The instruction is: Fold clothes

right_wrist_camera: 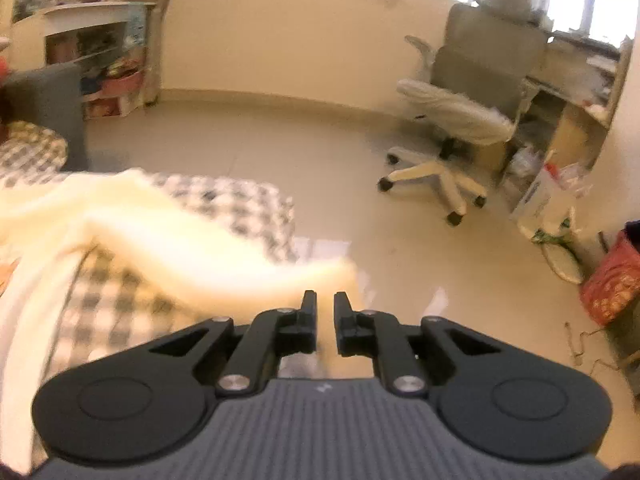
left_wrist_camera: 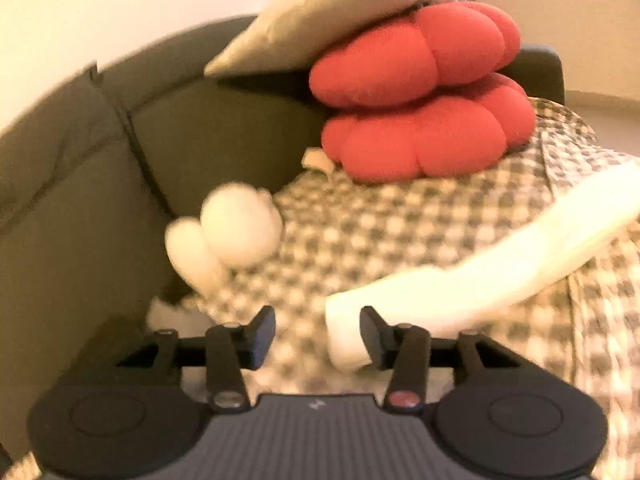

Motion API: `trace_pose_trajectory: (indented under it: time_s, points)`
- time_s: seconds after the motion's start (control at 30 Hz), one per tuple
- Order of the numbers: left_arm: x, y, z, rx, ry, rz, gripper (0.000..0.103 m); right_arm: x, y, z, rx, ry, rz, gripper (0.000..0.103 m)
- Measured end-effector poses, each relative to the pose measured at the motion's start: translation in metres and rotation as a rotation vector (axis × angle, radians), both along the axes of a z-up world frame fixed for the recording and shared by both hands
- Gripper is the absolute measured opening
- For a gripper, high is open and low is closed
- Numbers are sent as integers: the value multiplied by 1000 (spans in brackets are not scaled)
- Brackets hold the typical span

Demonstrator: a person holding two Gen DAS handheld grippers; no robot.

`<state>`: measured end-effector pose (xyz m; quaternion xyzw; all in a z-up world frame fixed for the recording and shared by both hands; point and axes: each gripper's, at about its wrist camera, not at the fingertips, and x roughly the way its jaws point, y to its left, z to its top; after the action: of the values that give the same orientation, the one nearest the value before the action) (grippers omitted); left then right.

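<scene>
A long cream-white garment (left_wrist_camera: 500,248) lies stretched and blurred over the checked blanket (left_wrist_camera: 400,232) on the sofa. My left gripper (left_wrist_camera: 316,336) is open just above the blanket. One end of the garment (left_wrist_camera: 344,340) rests against the inner side of its right finger (left_wrist_camera: 374,338). In the right wrist view the same garment (right_wrist_camera: 192,248) runs from the left in to my right gripper (right_wrist_camera: 325,312). That gripper's jaws are nearly together, with the garment's other end pinched between them, out past the blanket's edge and over the floor.
Two red flower-shaped cushions (left_wrist_camera: 424,96) and a beige pillow (left_wrist_camera: 320,20) are piled at the back of the dark sofa (left_wrist_camera: 80,200). A white plush toy (left_wrist_camera: 236,232) lies by the backrest. Across the pale floor (right_wrist_camera: 320,160) stand an office chair (right_wrist_camera: 452,120), a desk (right_wrist_camera: 572,92), a red bag (right_wrist_camera: 612,280) and a shelf (right_wrist_camera: 96,52).
</scene>
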<state>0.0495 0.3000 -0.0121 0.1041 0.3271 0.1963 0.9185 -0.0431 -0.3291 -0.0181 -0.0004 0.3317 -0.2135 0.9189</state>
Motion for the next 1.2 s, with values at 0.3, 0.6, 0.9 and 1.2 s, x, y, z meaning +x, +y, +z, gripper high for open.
trace_pose_trajectory:
  time_s: [0.3,0.6,0.9,1.2]
  points:
    - [-58,-68,-10,-401,46,-247,52,-39,52,-8,228,31,248,42]
    - [-77,-153,-32,-484,156,-440,51,-56,109,-21,352,98,405,42]
    - [-79,-161,-35,-416,162,-424,20,-56,144,-31,260,139,425,19]
    - [-88,-152,-19,-459,140,-419,3,-66,141,-14,207,130,401,5]
